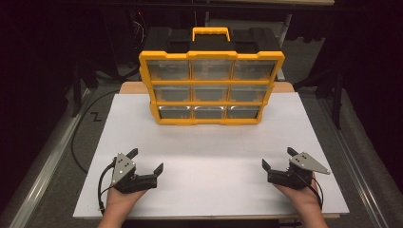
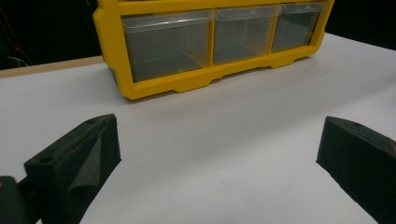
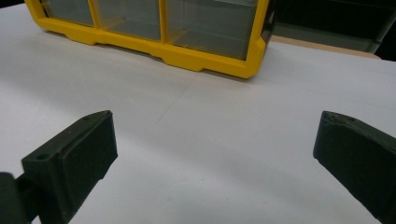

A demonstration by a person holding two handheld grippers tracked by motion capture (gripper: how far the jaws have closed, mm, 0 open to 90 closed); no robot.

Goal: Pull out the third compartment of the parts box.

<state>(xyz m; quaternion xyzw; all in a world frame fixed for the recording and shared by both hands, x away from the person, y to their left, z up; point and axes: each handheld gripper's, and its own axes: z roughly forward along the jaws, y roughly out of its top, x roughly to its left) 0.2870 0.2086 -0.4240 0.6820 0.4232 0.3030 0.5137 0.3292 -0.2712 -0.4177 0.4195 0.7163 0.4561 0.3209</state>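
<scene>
Both my left gripper (image 1: pixel 147 160) and right gripper (image 1: pixel 276 158) stand wide apart, empty, with the yellow organizer (image 1: pixel 211 88) straight ahead between them, equally far from each.

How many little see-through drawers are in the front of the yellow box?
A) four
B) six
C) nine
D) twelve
C: the yellow box standing upright at the back of the white table has three rows of three clear drawers, which makes nine.
</scene>
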